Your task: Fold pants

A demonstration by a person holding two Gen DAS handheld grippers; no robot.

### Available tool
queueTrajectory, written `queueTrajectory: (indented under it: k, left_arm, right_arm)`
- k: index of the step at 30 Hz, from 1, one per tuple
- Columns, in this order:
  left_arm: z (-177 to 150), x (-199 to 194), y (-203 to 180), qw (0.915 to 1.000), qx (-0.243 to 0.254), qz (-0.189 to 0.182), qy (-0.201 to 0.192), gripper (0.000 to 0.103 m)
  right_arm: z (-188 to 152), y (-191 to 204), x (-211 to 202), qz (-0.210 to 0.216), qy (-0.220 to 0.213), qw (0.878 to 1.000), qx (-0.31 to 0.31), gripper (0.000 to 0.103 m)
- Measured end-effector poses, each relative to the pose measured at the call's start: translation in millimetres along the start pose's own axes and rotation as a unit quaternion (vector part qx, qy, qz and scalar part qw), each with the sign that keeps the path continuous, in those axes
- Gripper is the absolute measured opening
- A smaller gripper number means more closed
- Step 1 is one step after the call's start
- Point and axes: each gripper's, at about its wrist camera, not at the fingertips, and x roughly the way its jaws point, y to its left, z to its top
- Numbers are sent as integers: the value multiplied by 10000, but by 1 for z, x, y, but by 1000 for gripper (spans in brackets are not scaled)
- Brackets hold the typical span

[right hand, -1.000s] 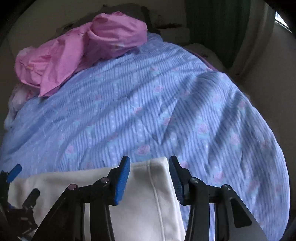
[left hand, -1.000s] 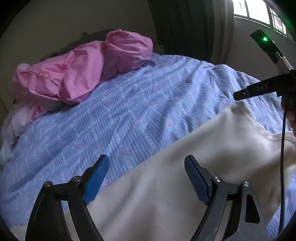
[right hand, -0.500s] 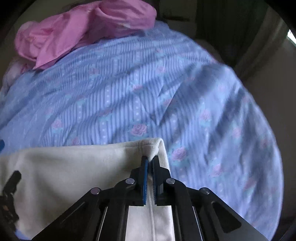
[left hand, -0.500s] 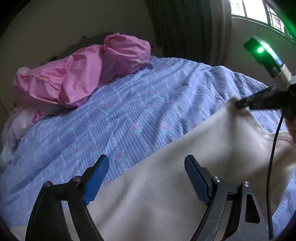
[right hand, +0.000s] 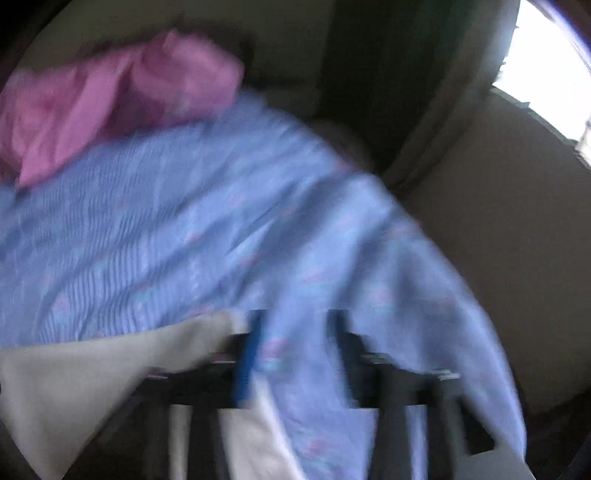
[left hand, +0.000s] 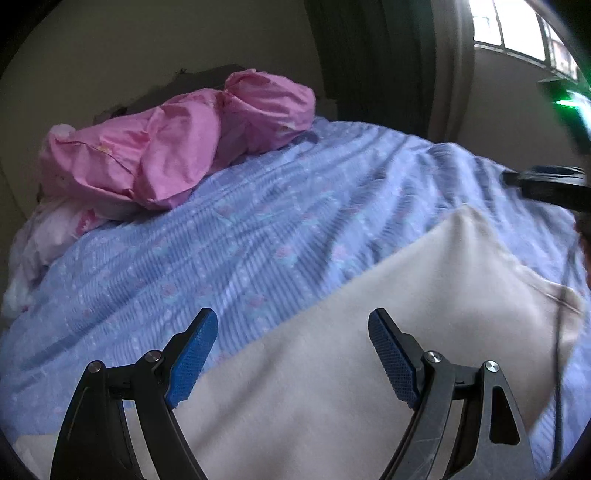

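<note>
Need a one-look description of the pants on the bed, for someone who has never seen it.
Start at the bed's blue striped floral cover. The pants lie flat on its near side, under the left gripper. They are plain cream, unlike the crumpled pink bedding at the far end.

- The cream fleece pants lie spread on the bed's blue striped floral bedspread, at its near side.
- The crumpled pink quilt sits on the bed's far left end, well apart from the pants.
- A dark curtain hangs behind the bed.
- A window lies far right.
</note>
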Motion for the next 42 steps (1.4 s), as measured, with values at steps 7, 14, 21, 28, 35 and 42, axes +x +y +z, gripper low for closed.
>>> queueTrajectory:
  k: [7,14,21,28,35,42]
  left_arm:
    - [-48,-52,-17,9989,-54,-454,-87,91]
    - [-95,-52,-50,9995,268,-145,106,91]
    - [-124,-30,-59,9959,91,-641,639,85]
    - [-131,-55,-69,9961,-74,-765,437,85]
    - [-135,-93,-25,9959,-731,-500,207,85]
    - [-147,-136,49,9975,-636,49,302,85]
  right_arm:
    - [-114,-80,-118,1265,-984,9805,1139,76]
    - [-217,-106,-88,3000,-441,8973,3207,83]
    - [-224,-88,-48,3362,-280,8629,3763,83]
    - [-203,-71,-31,2937,-180,8826,3666,83]
    - [-204,-86,-53,2841,-330,8866,3635,18]
    - [-146,-37,-153,2151,-1379,9511,1735,16]
